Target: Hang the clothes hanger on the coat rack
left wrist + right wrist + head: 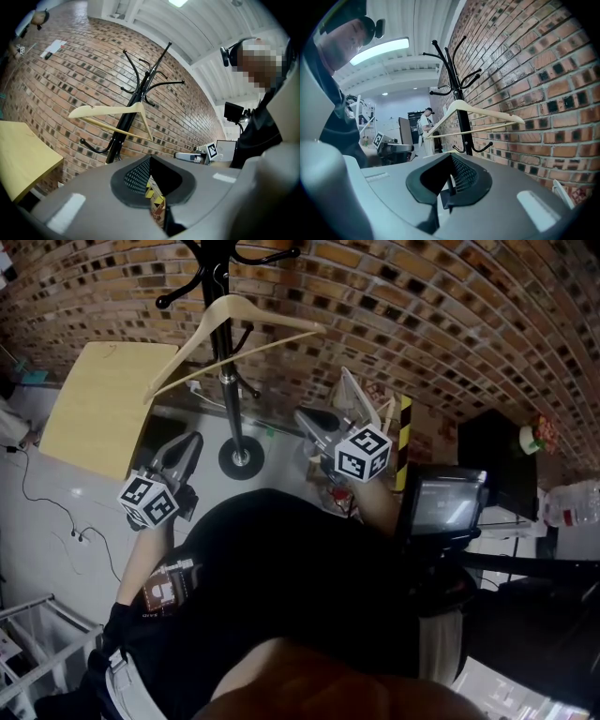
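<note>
Both left tongs (190, 442), right tongs (305, 416) closed, empty; hanger (234, 310) on coat rack (226, 381); brick wall (422, 315), pale floor (75, 521).

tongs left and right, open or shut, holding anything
Left tongs: shut, holding nothing.
Right tongs: shut, holding nothing.

the top of the coat rack (231, 399) is cut off by the upper edge of the head view, and the hook of the clothes hanger (192, 343) i cannot make out there.
</note>
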Available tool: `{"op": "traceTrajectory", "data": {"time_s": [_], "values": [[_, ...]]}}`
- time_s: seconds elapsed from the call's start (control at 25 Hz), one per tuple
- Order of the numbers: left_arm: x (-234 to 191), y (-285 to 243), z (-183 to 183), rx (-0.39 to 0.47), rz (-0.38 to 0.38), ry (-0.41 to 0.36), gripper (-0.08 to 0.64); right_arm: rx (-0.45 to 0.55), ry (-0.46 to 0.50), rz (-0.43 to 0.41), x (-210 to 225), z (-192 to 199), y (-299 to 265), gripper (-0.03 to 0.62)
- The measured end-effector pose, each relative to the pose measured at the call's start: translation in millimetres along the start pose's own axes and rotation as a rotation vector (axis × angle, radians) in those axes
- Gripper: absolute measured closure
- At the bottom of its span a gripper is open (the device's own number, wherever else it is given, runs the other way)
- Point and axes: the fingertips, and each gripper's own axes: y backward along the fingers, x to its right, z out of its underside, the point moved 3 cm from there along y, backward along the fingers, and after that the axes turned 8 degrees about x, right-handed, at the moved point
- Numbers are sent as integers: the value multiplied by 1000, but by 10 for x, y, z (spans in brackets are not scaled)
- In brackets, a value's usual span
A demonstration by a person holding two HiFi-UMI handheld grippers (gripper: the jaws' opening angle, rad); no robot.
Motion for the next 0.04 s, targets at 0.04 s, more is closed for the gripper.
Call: {"op": "traceTrajectory", "data": {"time_s": [0.04], "values": [[-5, 5, 8, 1, 2, -1, 558, -1, 0, 1, -3, 7, 3, 581]]}}
